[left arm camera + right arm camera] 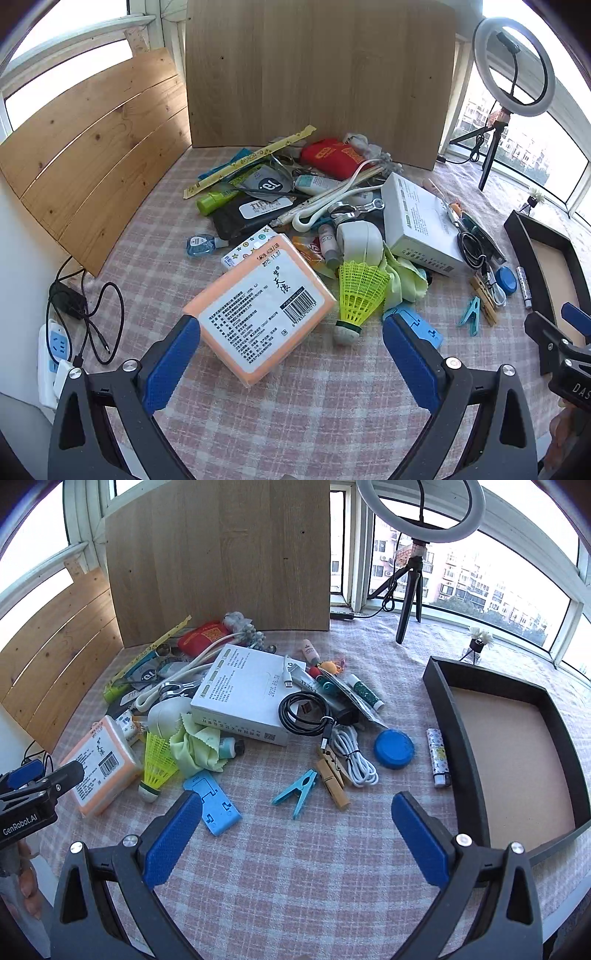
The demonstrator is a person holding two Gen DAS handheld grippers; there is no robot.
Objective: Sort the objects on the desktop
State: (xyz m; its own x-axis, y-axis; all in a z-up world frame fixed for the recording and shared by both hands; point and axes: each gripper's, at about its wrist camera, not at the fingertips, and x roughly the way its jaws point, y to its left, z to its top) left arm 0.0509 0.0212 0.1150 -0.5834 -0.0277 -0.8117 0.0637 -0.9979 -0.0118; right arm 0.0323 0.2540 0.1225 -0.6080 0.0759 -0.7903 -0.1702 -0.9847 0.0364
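While you hold both claws over the near edge of the table (295, 867), both are open as wide as they go and neither has hold of anything. Your left gripper (291, 354) hangs over the orange tissue pack (258, 306), which lies at the near left side of the pile. Its left pad sits just beside the pack's near corner; you cannot tell if it touches. Your right gripper (297, 834) hangs over bare checked cloth, with only cloth between its pads.

Just past your right claw lie the teal clip (297, 792) and the wooden clothespins (332, 773), side by side. The blue phone stand (214, 805) lies flat beside its left pad. The yellow shuttlecock (157, 762) rests on its side between the tissue pack and the green cloth (195, 747). The big white box (243, 690) sits in the middle of the pile, with the black cable (301, 712) coiled partly on it. The white cable (354, 755) and the blue lid (393, 748) lie near each other, toward the right. The lighter (438, 757) lies just beside the left wall of the black tray (458, 734), which sits at the right edge of the table.
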